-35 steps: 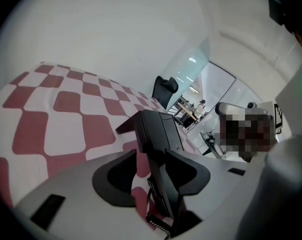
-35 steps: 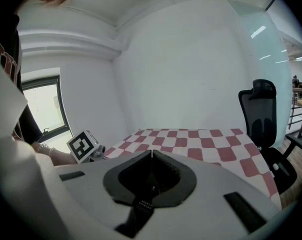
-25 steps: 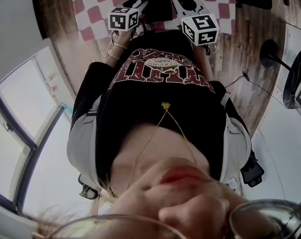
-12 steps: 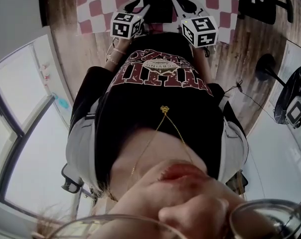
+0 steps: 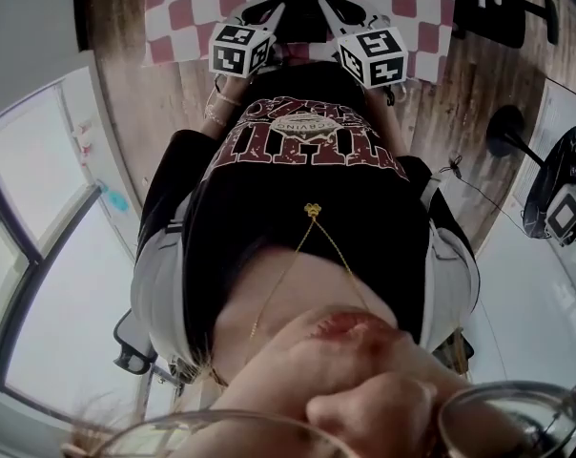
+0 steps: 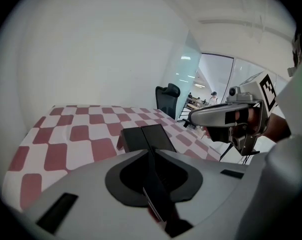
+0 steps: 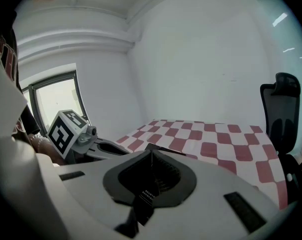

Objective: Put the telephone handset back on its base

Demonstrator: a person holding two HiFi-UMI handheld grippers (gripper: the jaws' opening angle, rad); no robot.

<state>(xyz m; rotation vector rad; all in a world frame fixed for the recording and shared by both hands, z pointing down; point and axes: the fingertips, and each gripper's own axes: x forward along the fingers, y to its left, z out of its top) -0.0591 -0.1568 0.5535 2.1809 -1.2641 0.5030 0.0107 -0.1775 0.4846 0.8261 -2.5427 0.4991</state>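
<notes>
Evidently neither gripper has begun a grasp: the left gripper (image 6: 150,150) is closing its jaws on nothing, and the right gripper (image 7: 152,151) has its jaws pressed together, empty. At twelve o'clock the black telephone (image 6: 143,138) lies untouched on the checked tablecloth (image 6: 76,134).

Black tee (image 5: 307,189): dark-red block lettering, pale oval emblem on chest. Light grey jacket (image 5: 154,275) open over it. Thin gold chain, small pendant (image 5: 313,208). Fine bracelets (image 5: 221,98) on wrist behind left claw (image 5: 277,15); its jaws closing, nothing between. Black-white marker cube (image 5: 238,48) behind left claw, another behind right claw (image 5: 324,10); grey moulded shells.
</notes>
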